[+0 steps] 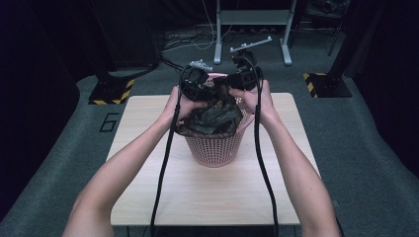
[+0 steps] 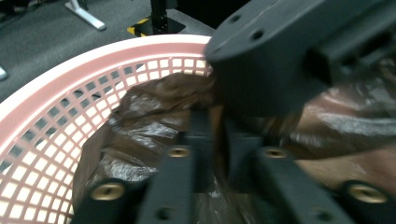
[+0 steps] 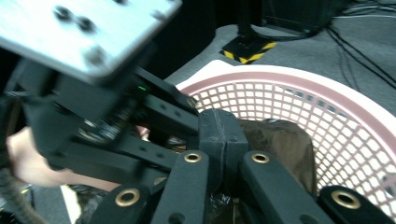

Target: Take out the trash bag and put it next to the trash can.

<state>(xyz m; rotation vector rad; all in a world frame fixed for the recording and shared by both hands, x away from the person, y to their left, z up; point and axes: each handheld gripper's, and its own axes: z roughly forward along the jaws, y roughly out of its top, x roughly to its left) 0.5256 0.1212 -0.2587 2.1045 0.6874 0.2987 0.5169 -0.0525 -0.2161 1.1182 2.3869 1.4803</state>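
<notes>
Partly hidden: bag (image 1: 213, 118) behind claws.

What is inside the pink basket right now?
A dark brown plastic bag sits in the pink basket, crumpled, spilling over the near rim. The left gripper and right gripper are both shut at it. The bag covers the basket's bottom, so anything beneath is hidden.

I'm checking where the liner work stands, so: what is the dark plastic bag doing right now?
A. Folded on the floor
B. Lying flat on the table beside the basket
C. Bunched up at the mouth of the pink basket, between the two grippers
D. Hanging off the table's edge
C: the high view shows the dark plastic bag crumpled over the rim of the pink basket, with the left gripper and right gripper just above it.
</notes>
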